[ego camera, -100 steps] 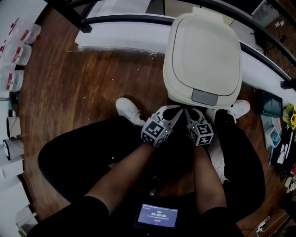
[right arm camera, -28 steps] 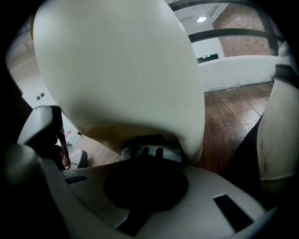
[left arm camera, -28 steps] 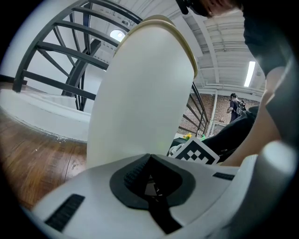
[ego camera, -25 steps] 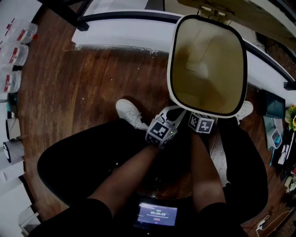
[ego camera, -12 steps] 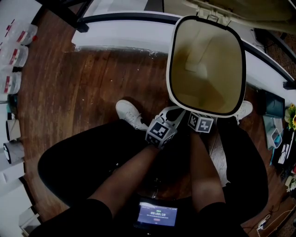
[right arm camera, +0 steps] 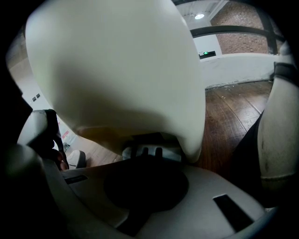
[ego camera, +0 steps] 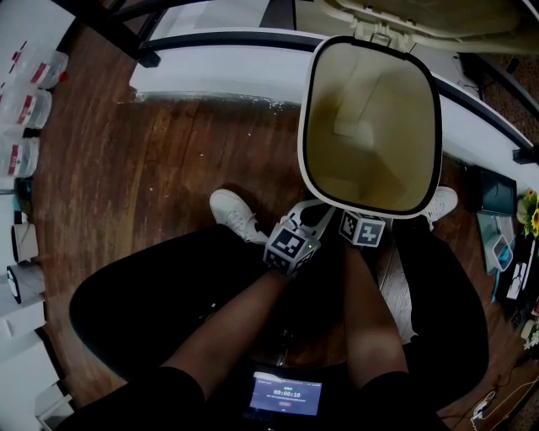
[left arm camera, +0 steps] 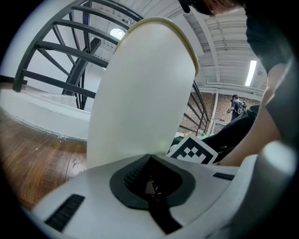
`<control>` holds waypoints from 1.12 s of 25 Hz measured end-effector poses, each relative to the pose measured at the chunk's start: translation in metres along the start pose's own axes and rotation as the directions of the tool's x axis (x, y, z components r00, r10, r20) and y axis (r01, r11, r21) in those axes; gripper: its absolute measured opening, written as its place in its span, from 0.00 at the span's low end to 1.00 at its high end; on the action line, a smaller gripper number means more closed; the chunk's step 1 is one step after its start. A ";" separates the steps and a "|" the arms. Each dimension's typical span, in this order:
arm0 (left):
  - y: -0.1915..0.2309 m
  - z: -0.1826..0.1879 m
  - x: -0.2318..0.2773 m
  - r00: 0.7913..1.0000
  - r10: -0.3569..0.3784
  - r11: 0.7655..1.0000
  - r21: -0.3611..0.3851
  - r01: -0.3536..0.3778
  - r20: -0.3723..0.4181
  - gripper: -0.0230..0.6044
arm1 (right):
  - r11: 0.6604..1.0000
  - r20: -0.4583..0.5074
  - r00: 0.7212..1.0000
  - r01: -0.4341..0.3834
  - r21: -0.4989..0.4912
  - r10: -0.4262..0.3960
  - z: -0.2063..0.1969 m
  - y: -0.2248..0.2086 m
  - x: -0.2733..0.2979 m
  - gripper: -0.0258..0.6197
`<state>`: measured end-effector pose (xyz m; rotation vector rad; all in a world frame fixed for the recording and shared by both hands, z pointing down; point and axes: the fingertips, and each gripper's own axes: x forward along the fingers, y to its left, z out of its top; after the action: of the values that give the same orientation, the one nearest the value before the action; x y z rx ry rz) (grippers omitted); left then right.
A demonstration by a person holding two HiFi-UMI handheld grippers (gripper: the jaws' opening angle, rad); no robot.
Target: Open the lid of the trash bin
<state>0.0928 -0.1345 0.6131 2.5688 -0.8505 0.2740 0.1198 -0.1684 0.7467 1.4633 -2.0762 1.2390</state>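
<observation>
The cream trash bin (ego camera: pixel 370 126) stands open on the wood floor, and I look down into its bare inside. Its lid (ego camera: pixel 421 18) is swung up at the back. In the head view my left gripper (ego camera: pixel 310 214) reaches to the bin's front base, with its marker cube (ego camera: pixel 289 244) behind it. My right gripper's cube (ego camera: pixel 362 229) sits under the front rim, jaws hidden. The left gripper (left arm camera: pixel 150 158) is shut, empty, beside the bin wall (left arm camera: pixel 140 93). The right gripper (right arm camera: pixel 149 162) is shut, its tip at the grey pedal (right arm camera: pixel 149 151) under the bin (right arm camera: pixel 117 70).
A person's legs and white shoes (ego camera: pixel 234 215) (ego camera: pixel 442 202) flank the bin. A white ledge (ego camera: pixel 219 63) with dark railing runs behind it. Plastic containers (ego camera: pixel 21 109) line the left edge, clutter (ego camera: pixel 505 244) lies at right, and a screen device (ego camera: pixel 286 393) is near me.
Four seconds ago the lid lay shut; now it stands swung up and the bin is open. Both grippers sit closer under the front rim. Little has moved in the last second.
</observation>
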 end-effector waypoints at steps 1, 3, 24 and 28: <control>0.000 0.000 0.000 1.000 0.001 1.000 -0.001 -0.001 -0.003 0.10 | 1.000 0.001 1.000 0.002 -0.002 -0.002 0.000 0.000 0.000 0.06; 0.000 0.001 0.000 1.000 0.002 1.000 -0.002 -0.002 -0.005 0.10 | 1.000 0.000 1.000 0.003 -0.001 -0.003 0.000 0.000 0.000 0.06; 0.000 0.002 -0.001 1.000 0.004 1.000 -0.001 -0.004 -0.008 0.10 | 0.999 -0.006 1.000 0.026 -0.032 -0.026 -0.004 -0.001 -0.003 0.06; 0.000 0.002 0.000 1.000 0.005 1.000 -0.002 -0.005 -0.008 0.10 | 0.999 0.002 1.000 0.013 -0.036 -0.013 -0.003 0.000 -0.003 0.06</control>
<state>0.0931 -0.1353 0.6116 2.5620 -0.8543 0.2849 0.1203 -0.1646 0.7466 1.4604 -2.0766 1.1892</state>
